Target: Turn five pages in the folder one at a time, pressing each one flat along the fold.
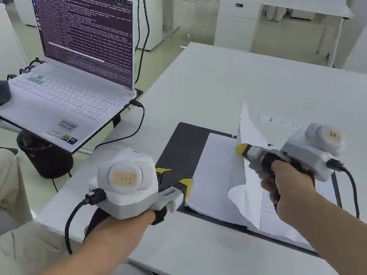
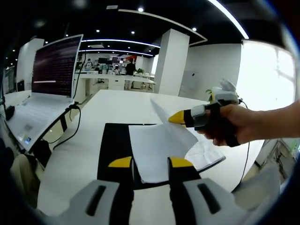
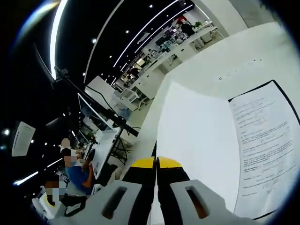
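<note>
A black folder (image 1: pixel 180 150) lies open on the white table, with white pages (image 1: pixel 215 177) in it. My right gripper (image 1: pixel 241 149) is shut on the edge of one white page (image 1: pixel 250 129) and holds it up, curled above the fold. In the right gripper view the yellow fingertips (image 3: pixel 156 162) pinch that page (image 3: pixel 197 136), and a printed page (image 3: pixel 262 140) lies flat beyond it. My left gripper (image 1: pixel 175 176) stands open at the folder's near left edge, its jaws (image 2: pixel 150 162) apart over the black cover (image 2: pixel 115 145), holding nothing.
An open laptop (image 1: pixel 74 74) with a lit screen sits on a stand to the left, and its cable (image 1: pixel 129 133) trails across the table edge. A white power strip (image 1: pixel 281 121) lies behind the folder. The table (image 1: pixel 218 80) stretches away beyond it.
</note>
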`<state>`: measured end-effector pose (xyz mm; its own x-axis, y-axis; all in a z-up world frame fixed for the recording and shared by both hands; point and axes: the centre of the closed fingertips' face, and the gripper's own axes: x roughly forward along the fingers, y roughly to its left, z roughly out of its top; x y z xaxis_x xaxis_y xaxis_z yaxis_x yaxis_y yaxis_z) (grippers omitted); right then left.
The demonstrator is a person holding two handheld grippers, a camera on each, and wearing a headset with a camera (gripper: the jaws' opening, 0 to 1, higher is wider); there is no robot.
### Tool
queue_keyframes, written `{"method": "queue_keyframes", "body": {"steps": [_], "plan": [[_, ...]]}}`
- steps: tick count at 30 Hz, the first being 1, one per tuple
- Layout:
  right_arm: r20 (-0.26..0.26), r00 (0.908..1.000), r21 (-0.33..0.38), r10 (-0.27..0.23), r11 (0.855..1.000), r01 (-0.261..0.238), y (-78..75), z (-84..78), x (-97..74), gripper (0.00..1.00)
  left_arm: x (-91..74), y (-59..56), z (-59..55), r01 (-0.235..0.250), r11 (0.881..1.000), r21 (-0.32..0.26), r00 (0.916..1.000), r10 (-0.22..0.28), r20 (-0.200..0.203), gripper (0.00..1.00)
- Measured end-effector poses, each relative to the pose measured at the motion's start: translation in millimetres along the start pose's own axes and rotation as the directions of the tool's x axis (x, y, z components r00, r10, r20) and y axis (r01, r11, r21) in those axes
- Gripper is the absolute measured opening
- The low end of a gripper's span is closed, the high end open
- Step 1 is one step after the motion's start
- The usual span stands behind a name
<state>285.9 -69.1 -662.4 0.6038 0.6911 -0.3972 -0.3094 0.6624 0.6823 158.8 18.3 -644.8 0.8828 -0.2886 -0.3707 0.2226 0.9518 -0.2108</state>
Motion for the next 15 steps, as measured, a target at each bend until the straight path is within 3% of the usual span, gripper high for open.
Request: {"method": "queue_keyframes", "body": {"steps": [7,15], "plan": [[-0.032,0.999,-0.014,-0.03,0.999,0.029,-4.3,-14.6,23.6,0.0,-2.7,5.2,-5.2,0.015,1.0,0.014,0.9998,-0.015,-0.012,0.27],[-0.104,0.9922,-0.041,-0.068,0.997,0.064,-15.5,-40.6,49.6,0.0,-11.4,15.4,-15.2,0.012,1.0,0.02,0.9992,-0.011,-0.038,0.26]]}}
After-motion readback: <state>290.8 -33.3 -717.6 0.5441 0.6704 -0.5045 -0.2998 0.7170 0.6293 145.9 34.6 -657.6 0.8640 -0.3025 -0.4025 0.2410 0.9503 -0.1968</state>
